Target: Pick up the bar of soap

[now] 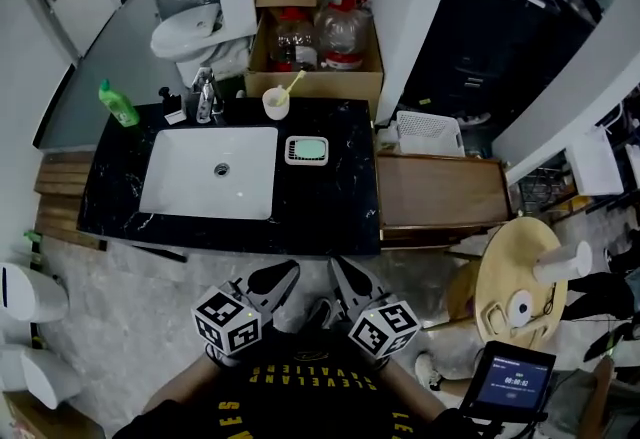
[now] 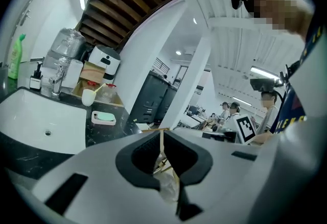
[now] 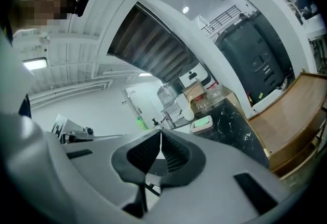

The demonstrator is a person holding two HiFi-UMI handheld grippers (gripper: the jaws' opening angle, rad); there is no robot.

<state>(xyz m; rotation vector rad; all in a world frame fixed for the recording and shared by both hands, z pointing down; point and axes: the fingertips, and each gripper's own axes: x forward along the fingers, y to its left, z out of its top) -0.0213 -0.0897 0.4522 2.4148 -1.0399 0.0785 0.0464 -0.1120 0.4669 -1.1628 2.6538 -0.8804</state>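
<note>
Your black worktop (image 1: 330, 217) fills the middle of the head view, with the white sink (image 1: 200, 177) set into it and a cardboard box (image 1: 315, 79) standing at its far edge. Your left gripper (image 1: 283, 274) and right gripper (image 1: 338, 274) hang side by side off the near edge. Both have their jaws pressed together on nothing, well apart from the soap. The white soap dish (image 1: 306, 162) sits just right of the sink, and the pale green bar of soap (image 1: 309, 148) lies in it.
</note>
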